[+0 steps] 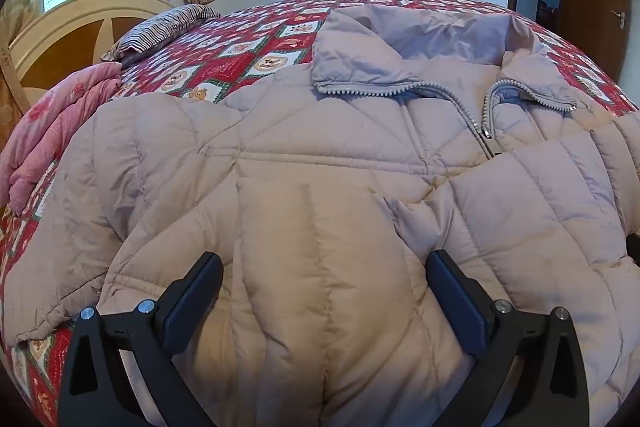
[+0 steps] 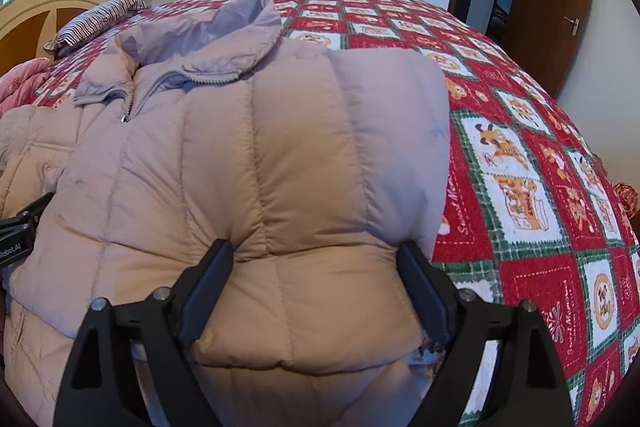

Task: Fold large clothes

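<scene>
A pale pink quilted puffer jacket [image 1: 320,155] lies front up on the bed, collar toward the far side and zipper partly open. It also fills the right wrist view [image 2: 240,147]. My left gripper [image 1: 324,267] is open, its fingers straddling a sleeve folded over the jacket's front. My right gripper [image 2: 316,255] is open, its fingers on either side of the other folded sleeve near its cuff. The left gripper's side [image 2: 20,223] shows at the left edge of the right wrist view.
The bed has a red patchwork quilt [image 2: 520,155] with bear pictures. A pink folded blanket [image 1: 52,143] and a striped pillow [image 1: 164,27] lie by the headboard [image 1: 72,35]. A wooden door [image 2: 560,7] stands at right.
</scene>
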`<act>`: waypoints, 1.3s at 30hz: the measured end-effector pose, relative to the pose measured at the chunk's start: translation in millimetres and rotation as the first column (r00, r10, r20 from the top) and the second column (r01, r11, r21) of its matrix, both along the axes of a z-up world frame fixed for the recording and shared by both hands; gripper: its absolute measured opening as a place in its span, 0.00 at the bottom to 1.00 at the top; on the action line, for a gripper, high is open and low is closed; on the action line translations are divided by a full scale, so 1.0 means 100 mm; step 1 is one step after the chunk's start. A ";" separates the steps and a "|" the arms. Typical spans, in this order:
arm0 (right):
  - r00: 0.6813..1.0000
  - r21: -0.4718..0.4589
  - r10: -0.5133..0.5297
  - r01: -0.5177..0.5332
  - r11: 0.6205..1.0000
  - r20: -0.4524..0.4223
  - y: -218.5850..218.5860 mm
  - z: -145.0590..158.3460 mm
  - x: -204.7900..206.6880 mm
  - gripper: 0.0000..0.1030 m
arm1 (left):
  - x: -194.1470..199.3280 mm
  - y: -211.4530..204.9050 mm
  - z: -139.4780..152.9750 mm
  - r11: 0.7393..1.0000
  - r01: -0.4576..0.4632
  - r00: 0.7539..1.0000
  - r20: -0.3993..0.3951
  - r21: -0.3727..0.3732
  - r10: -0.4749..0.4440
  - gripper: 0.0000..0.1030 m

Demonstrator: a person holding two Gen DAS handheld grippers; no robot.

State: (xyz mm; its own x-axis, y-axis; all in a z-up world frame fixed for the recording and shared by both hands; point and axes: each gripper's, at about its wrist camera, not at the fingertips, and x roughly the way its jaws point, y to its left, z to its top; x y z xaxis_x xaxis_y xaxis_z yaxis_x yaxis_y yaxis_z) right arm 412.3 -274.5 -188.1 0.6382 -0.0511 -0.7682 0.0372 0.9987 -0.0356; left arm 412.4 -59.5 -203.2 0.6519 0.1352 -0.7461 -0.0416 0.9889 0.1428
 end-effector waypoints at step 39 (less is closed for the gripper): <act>0.989 -0.009 0.117 -0.116 0.993 0.092 0.54 0.50 -1.09 0.91 | -1.55 3.71 0.48 0.804 -0.593 0.798 0.100 -0.048 0.594 0.99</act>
State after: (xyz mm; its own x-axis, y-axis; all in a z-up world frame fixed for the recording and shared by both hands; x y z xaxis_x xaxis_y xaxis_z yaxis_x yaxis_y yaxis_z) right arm 303.4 -220.2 -138.3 0.7081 0.0252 -0.7057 -0.0760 0.9963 -0.0407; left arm 256.9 311.4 -154.9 0.5214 0.5120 -0.6826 -0.6351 0.7671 0.0903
